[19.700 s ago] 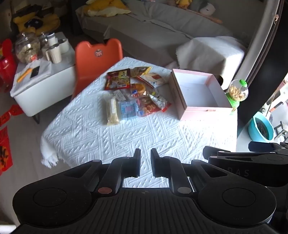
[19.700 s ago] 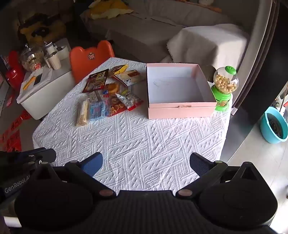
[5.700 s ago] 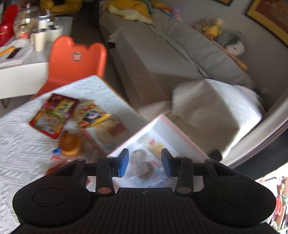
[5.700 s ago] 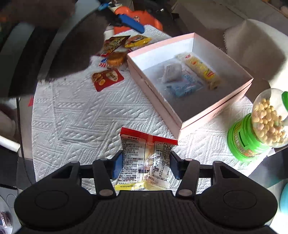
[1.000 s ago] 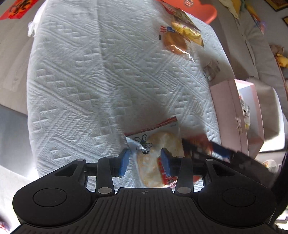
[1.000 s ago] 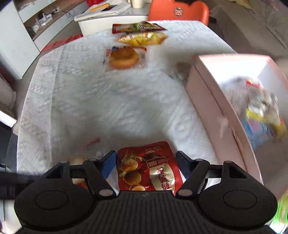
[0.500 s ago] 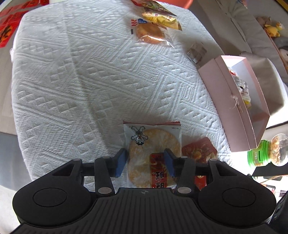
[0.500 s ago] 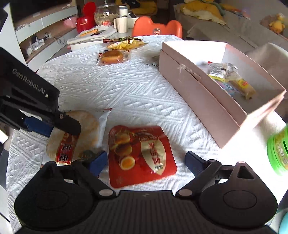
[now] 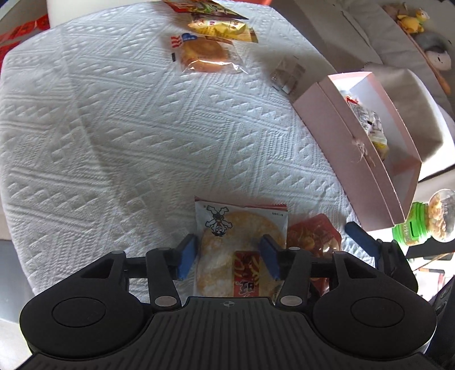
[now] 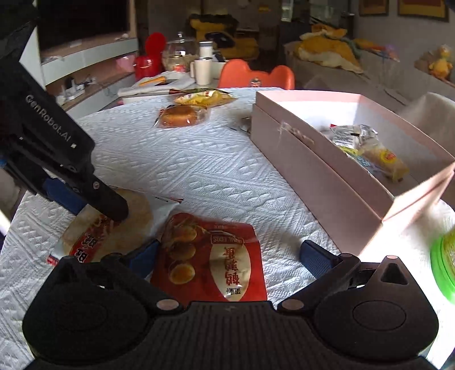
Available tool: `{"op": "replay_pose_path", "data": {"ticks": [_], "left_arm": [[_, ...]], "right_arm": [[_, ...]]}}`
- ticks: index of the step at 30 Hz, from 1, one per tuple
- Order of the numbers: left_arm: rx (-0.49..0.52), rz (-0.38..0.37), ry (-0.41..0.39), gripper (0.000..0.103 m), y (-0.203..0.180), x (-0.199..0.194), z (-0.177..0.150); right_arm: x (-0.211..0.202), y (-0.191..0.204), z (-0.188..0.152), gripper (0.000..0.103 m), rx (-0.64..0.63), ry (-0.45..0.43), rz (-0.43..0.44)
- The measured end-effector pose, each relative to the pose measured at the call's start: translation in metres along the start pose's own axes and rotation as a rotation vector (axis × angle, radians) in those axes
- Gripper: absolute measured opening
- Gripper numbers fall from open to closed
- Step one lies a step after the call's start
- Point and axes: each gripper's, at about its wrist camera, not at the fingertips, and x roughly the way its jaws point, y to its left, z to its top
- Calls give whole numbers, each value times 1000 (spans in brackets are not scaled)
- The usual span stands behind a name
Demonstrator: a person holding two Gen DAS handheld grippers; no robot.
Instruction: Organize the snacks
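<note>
A rice cracker packet [image 9: 241,244] lies on the white tablecloth between the blue pads of my left gripper [image 9: 229,256], which is open around it. A red quail-egg packet [image 10: 210,261] lies flat between the wide-open fingers of my right gripper [image 10: 230,253]; it also shows in the left wrist view [image 9: 312,239]. The pink box [image 10: 318,168] holds several snack packets [image 10: 366,148] and stands to the right. The left gripper's fingers [image 10: 93,196] rest over the cracker packet [image 10: 113,224] in the right wrist view.
A wrapped bun [image 9: 204,54], a yellow packet [image 9: 221,28], a red packet [image 9: 199,5] and a small clear wrapper [image 9: 287,74] lie at the table's far side. A green candy dispenser [image 9: 421,224] stands at the right edge. An orange chair [image 10: 256,75] is behind the table.
My right gripper has opened and let go of the red egg packet, which now lies on the cloth. My left gripper has widened around the cracker packet. Both have dropped lower.
</note>
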Motion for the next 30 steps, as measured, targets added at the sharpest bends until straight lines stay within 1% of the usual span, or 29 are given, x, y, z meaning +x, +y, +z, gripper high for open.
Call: {"op": "replay_pose_path", "data": {"ticks": [1,3,5,9,13,17,20,27,29,30], "left_arm": [[-1,4,0,60,-3,1,1],[-3,14,-3,69,-10,4,1],[-31,26,-10,73,-17,7,1],[-102,70,-37,73,-26,9,-4],[-147,102,-55,74,-35,11,-6],[-204,99,-72,74,-39,12,-10],[-234,72,-87,74,-40,13,-16],[-247,51,-110,74,-53,19,-18],[-224,55,-107,74,-57,21,-17],[-197,68,-101,74,-61,22,-17]], "right_arm": [[0,-3,1,103,-12,1,15],[3,-9,3,103,-27,2,38],[4,-14,4,103,-34,-1,53],[4,-21,4,103,-51,-6,76],[6,-36,6,103,-45,-11,104],[8,-50,8,103,-36,-16,117],[11,-62,11,103,-52,-14,130],[17,-91,16,103,-105,-12,164],[18,-99,19,103,-123,-11,176],[19,-102,20,103,-131,-10,184]]}}
